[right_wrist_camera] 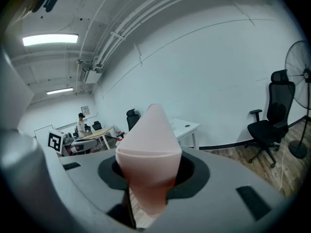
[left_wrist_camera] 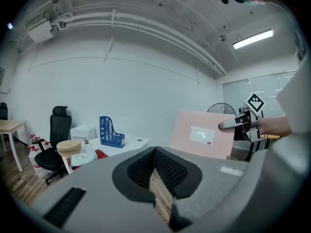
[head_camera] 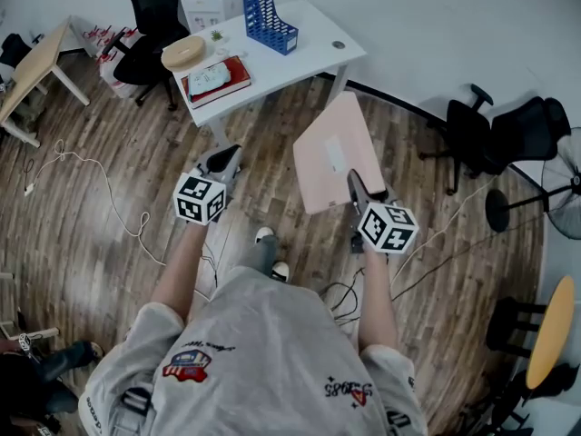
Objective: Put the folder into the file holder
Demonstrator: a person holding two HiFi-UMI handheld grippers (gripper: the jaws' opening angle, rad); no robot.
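A large pink folder (head_camera: 331, 153) is held up over the wooden floor, and my right gripper (head_camera: 356, 184) is shut on its near edge. In the right gripper view the folder (right_wrist_camera: 149, 144) stands edge-on between the jaws. My left gripper (head_camera: 222, 162) hangs to the left of it, shut, with nothing in it. From the left gripper view the folder (left_wrist_camera: 204, 135) shows flat-on at the right. The blue file holder (head_camera: 270, 18) stands upright at the back of the white table (head_camera: 309, 48), also seen as the file holder (left_wrist_camera: 111, 132) at the left, well ahead of both grippers.
On the table lie a red tray with papers (head_camera: 216, 80), a round wooden bowl (head_camera: 183, 53) and a white box (head_camera: 211, 3). A black chair (head_camera: 154, 16) stands behind the table, more chairs (head_camera: 495, 134) and a fan (head_camera: 567, 189) at the right. Cables (head_camera: 109, 198) trail over the floor.
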